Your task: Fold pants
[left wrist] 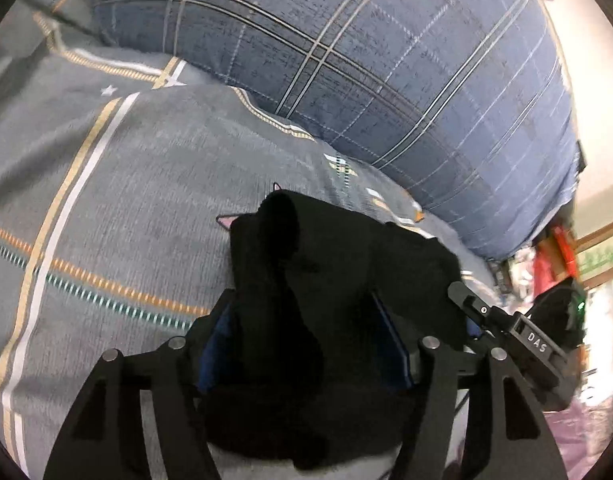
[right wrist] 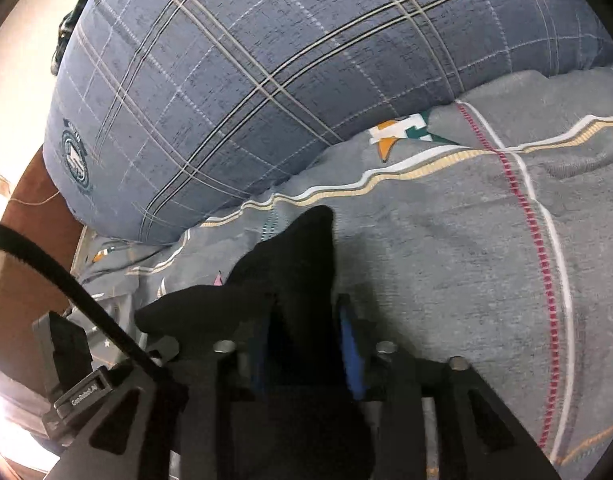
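Note:
The black pants (left wrist: 326, 272) hang bunched over the grey patterned bedsheet (left wrist: 118, 184). My left gripper (left wrist: 302, 320) is shut on a thick fold of the black pants, which fills the gap between its blue-padded fingers (left wrist: 390, 340). My right gripper shows at the right of the left wrist view (left wrist: 502, 320). In the right wrist view my right gripper (right wrist: 306, 332) is shut on the black pants (right wrist: 294, 256), whose cloth rises in a peak ahead of the fingers (right wrist: 352, 344). My left gripper shows at the lower left of that view (right wrist: 70, 364).
A large blue plaid pillow (left wrist: 386, 60) lies across the back of the bed, also in the right wrist view (right wrist: 246, 72). The grey sheet (right wrist: 486, 240) spreads to the right. A brown wooden bed edge (right wrist: 34, 216) and bright clutter (left wrist: 554, 264) border the bed.

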`<state>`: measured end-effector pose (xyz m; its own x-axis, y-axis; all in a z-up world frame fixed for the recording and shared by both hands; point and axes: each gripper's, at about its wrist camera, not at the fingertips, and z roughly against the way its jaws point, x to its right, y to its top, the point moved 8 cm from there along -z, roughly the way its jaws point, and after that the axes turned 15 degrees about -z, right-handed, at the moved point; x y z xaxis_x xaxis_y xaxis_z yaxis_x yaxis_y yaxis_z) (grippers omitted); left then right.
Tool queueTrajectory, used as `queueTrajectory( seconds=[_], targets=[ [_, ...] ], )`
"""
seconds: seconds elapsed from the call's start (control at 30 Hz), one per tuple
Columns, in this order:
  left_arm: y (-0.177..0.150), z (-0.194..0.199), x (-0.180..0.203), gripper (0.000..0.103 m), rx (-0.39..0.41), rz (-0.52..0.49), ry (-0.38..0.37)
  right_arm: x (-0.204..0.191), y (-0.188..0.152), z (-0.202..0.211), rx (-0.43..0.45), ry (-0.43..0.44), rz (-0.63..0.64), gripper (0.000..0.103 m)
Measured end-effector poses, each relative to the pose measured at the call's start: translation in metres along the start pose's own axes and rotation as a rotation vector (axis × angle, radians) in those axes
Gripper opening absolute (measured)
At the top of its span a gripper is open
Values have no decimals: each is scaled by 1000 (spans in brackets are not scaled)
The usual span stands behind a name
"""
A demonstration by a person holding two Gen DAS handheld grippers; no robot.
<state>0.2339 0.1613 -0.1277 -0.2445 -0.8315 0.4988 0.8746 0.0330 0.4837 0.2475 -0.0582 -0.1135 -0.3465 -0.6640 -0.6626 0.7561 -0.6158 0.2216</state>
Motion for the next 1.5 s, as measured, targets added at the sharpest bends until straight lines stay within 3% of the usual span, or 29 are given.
queueTrajectory(
  seconds=[0.13,0.23,0.3,0.37,0.4,0.5,0.63,0.8,0.97,1.03,1.13,1.2,1.3,1.33,1.37,1.4,1.43,1.5],
  targets=[
    [7,55,5,64,107,-28,-3,-7,-2,49,117,35,49,53],
    [23,75,21,68,165,-29,-61,-26,-10,67,109,139,59,57],
    [33,68,34,72,166,-39,-93,-38,-13,57,49,207,30,60],
    [40,47,37,75,139,-44,-76,-44,-9,40,3,240,-19,63],
    [39,35,33,75,112,-37,-56,-44,-7,31,-19,250,-48,69],
    [30,-9,-3,74,23,38,19,-27,6,-1,-60,234,-166,73],
    [28,-7,-6,73,43,32,-15,-4,10,-30,-88,213,-262,71],
    [22,32,-6,73,80,0,4,-18,-4,10,-8,232,-146,73],
    [-20,88,-7,74,169,-11,51,-17,-64,70,34,269,-32,76],
    [-44,98,-11,74,176,10,67,-10,-96,75,25,201,38,76],
    [-76,100,-13,74,164,20,70,10,-123,67,116,-82,208,69],
    [-90,95,-18,75,134,-35,164,27,-122,61,192,-229,282,59],
    [-113,77,-48,75,51,-74,343,49,-117,52,175,-317,326,53],
    [-124,73,-65,70,14,-59,389,51,-116,55,199,-383,390,54],
    [-125,78,-67,69,43,-83,382,58,-114,57,224,-506,474,60],
    [-127,84,-67,69,49,-111,412,64,-111,63,241,-533,488,78],
    [-134,91,-76,69,19,-117,492,76,-106,69,246,-560,463,86],
    [-144,105,-94,69,36,-79,513,109,-88,90,247,-551,314,91]
  ],
)
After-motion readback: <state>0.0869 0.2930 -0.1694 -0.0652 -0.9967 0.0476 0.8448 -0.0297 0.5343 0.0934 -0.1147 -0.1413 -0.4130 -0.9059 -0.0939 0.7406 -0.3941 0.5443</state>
